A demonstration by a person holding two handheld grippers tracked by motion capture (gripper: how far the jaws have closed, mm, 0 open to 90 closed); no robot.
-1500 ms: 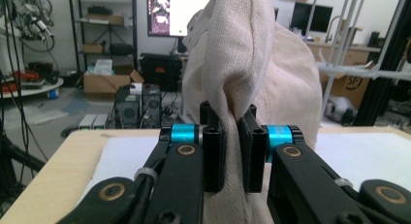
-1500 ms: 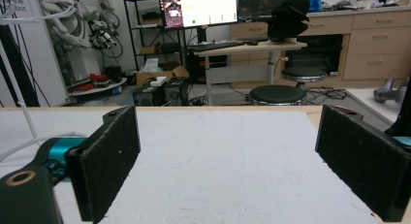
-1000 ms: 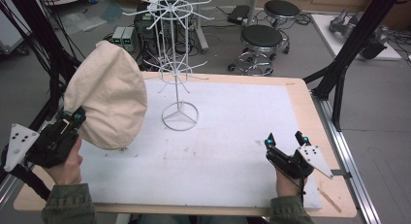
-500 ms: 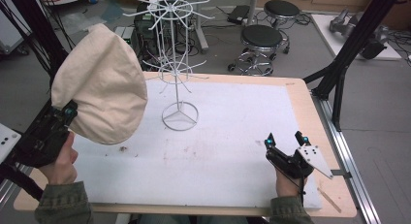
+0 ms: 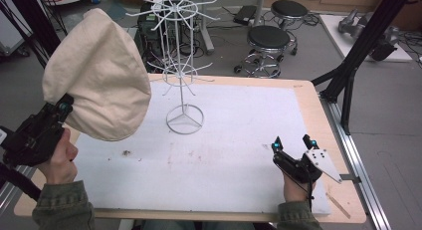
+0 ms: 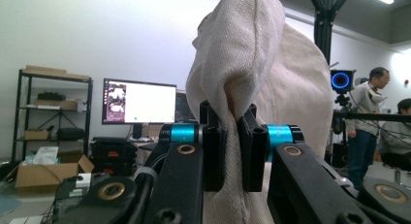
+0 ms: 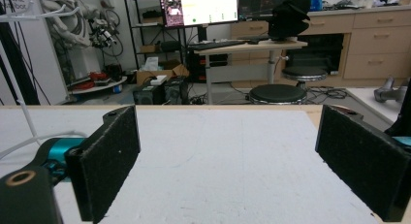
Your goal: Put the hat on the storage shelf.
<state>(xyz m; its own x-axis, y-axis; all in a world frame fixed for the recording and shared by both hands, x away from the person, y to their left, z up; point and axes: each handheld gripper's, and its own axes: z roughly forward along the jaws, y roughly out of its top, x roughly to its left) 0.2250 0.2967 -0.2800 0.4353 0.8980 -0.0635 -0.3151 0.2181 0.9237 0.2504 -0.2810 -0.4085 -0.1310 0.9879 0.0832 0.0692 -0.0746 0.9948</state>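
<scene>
**A:** What was the cream cloth hat (image 5: 97, 73) like, and where was it?

**B:** It was held up in the air at the left of the table (image 5: 308, 98), just beside the white wire rack (image 5: 181, 65). It looked light and floppy, soft cotton that bulges and folds, so I judged it unlikely to slip or break. The left gripper (image 6: 231, 151) had its jaws clamped together on a pinched fold at the hat's edge, which seemed a sensible hold.

**A:** And the other gripper?

**B:** The right gripper (image 5: 291, 148) rested at the near right of the white mat (image 5: 234, 155), jaws wide apart, holding nothing.

**A:** What had changed from a second before?

**B:** The hat had risen higher and tipped further left and back, its crown now level with the rack's upper ring. The right gripper had stayed put.
</scene>
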